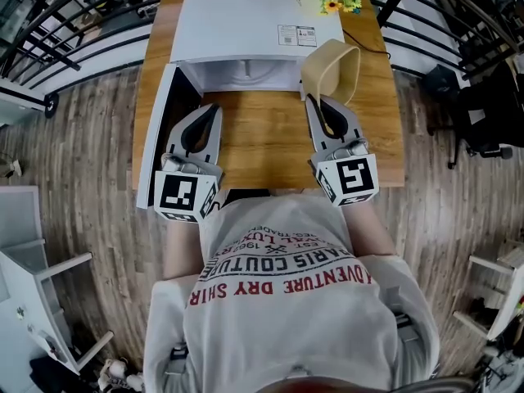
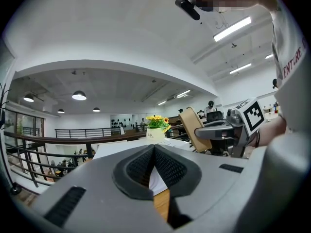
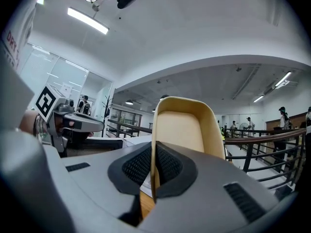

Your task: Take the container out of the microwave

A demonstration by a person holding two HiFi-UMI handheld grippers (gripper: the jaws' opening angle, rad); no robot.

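In front of the open microwave (image 1: 246, 27), above the table (image 1: 262, 142), the right hand-held gripper (image 1: 316, 103) is clamped on the rim of the tan container (image 1: 332, 70), which is tipped sideways. The left hand-held gripper (image 1: 216, 109) is closed, holding nothing.

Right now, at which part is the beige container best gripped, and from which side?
Grip the container at its thin side wall, coming from the person's side, one jaw inside and one outside, as the right tongs do. It is open, with a thin wall that tongs can pinch; its body looks too wide to span.
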